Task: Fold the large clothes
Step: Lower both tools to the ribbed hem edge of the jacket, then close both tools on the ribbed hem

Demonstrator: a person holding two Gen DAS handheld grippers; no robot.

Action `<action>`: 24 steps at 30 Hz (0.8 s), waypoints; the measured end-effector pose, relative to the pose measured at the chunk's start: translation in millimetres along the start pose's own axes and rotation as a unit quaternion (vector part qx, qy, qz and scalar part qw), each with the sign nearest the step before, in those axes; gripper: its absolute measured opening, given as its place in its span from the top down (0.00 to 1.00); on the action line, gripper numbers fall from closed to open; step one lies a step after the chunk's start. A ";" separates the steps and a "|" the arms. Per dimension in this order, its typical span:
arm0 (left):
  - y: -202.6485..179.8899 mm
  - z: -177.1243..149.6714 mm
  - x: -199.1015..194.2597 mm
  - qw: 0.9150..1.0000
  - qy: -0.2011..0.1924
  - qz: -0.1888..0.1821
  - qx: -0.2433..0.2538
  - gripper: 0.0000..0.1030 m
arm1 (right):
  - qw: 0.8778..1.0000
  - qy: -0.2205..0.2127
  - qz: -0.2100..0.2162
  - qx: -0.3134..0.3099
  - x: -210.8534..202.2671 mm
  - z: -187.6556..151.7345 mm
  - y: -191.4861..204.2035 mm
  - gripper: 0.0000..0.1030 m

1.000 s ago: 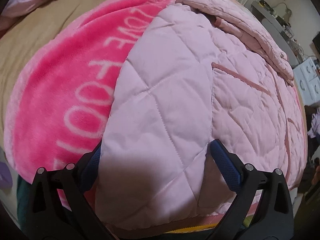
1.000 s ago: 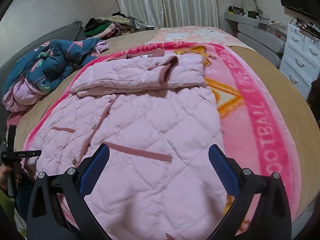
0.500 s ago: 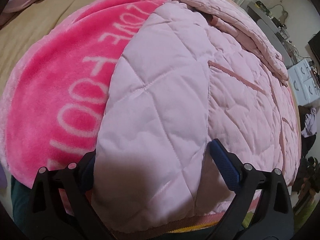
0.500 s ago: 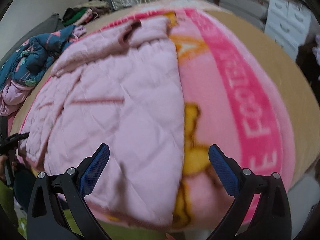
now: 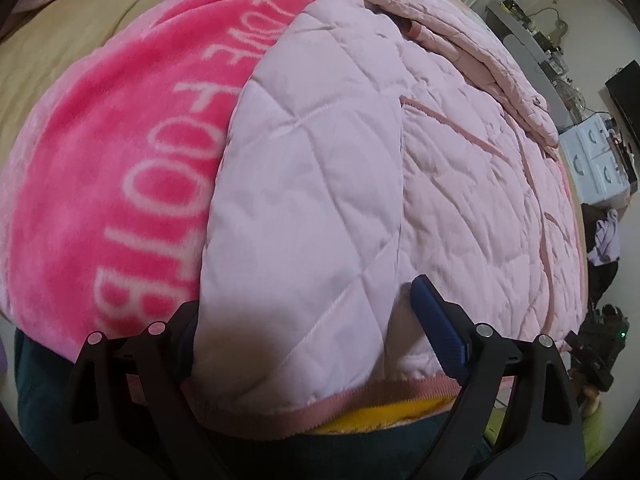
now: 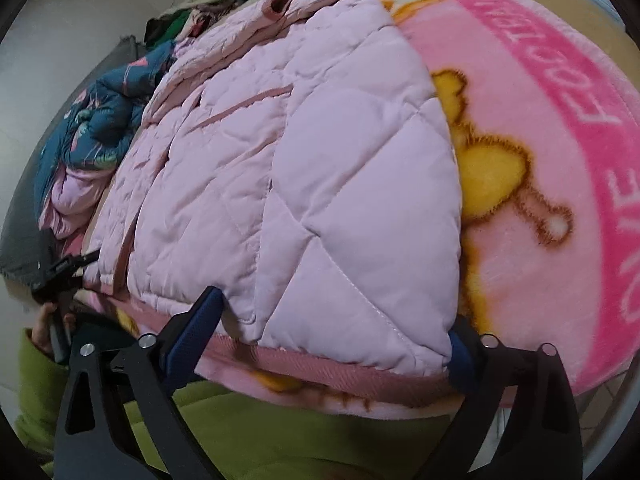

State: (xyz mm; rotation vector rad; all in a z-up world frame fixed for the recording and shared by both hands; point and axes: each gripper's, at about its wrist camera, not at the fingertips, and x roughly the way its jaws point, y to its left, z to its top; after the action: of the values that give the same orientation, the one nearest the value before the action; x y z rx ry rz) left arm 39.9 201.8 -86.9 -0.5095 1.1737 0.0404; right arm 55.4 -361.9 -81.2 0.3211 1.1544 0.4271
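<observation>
Pink quilted coat [image 5: 400, 168] spread on the pink blanket [image 5: 112, 152], hem toward both tools.
Left gripper [image 5: 316, 320] gapes wide around the hem corner; right gripper [image 6: 336, 344] likewise (contact seemingly, fingers partly hidden), both low at bed's edge.

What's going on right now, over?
Left gripper and right gripper both open, straddling the coat's near hem. Coat flat on blanket. Nothing in the way.

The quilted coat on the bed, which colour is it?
The quilted coat is pale pink with darker pink trim; the right wrist view shows it best.
</observation>
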 end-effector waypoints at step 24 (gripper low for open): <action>-36.4 2.5 -33.7 0.994 -0.091 0.000 0.062 0.87 | 0.967 -0.177 0.155 -0.097 -75.0 86.8 53.2 0.77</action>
State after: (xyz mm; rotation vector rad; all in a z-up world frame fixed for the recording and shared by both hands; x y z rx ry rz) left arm 39.1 178.3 -43.1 -0.3873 0.9909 0.0132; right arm 102.0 -353.8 36.1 0.3915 0.7060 0.7218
